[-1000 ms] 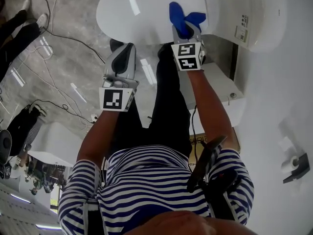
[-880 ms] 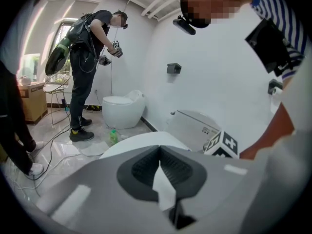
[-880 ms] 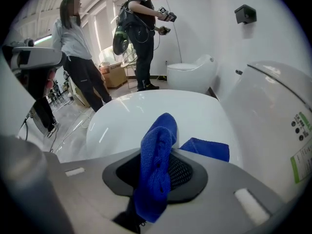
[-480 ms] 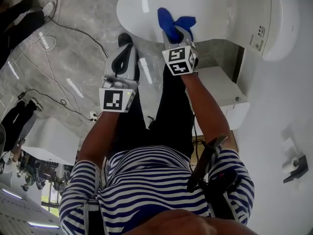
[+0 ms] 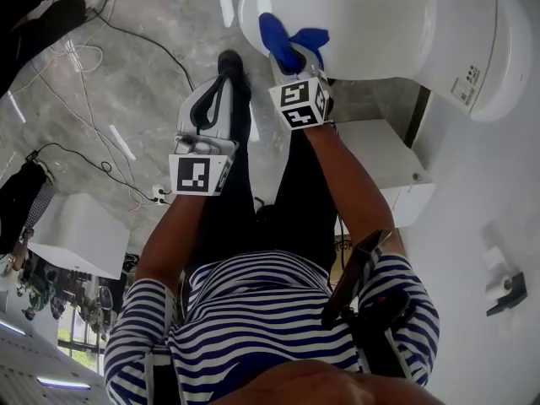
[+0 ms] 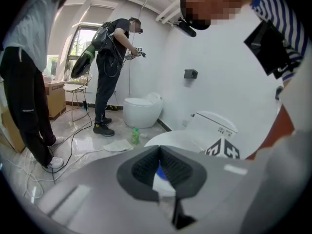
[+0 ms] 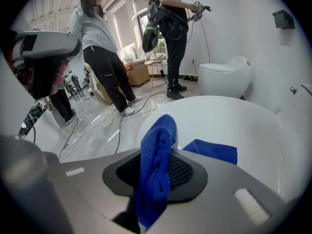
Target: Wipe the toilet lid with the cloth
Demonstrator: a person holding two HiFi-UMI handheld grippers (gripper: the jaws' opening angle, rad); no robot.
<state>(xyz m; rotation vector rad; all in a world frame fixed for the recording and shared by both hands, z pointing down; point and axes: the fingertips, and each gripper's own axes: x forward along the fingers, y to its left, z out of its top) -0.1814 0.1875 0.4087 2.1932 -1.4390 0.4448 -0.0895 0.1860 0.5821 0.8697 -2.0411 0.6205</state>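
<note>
The white toilet lid point(image 5: 380, 24) is down and fills the top of the head view. My right gripper point(image 5: 297, 56) is shut on a blue cloth point(image 5: 280, 39), holding it against the lid near its front left rim. In the right gripper view the cloth point(image 7: 155, 150) stands bunched between the jaws, and one flap of it lies flat on the lid point(image 7: 234, 118). My left gripper point(image 5: 221, 84) hangs over the floor left of the toilet. Its jaws point(image 6: 158, 162) are shut with nothing in them.
Cables point(image 5: 110, 24) trail over the grey marble floor. A second toilet point(image 6: 141, 108), a green bottle point(image 6: 135, 136) and a rag lie further off, with people point(image 7: 105, 52) standing around. A white box point(image 5: 392, 171) sits beside the toilet, by the white wall.
My right gripper has dragged the cloth across the lid from near the tank toward the front rim. The left gripper has stayed almost where it was.
</note>
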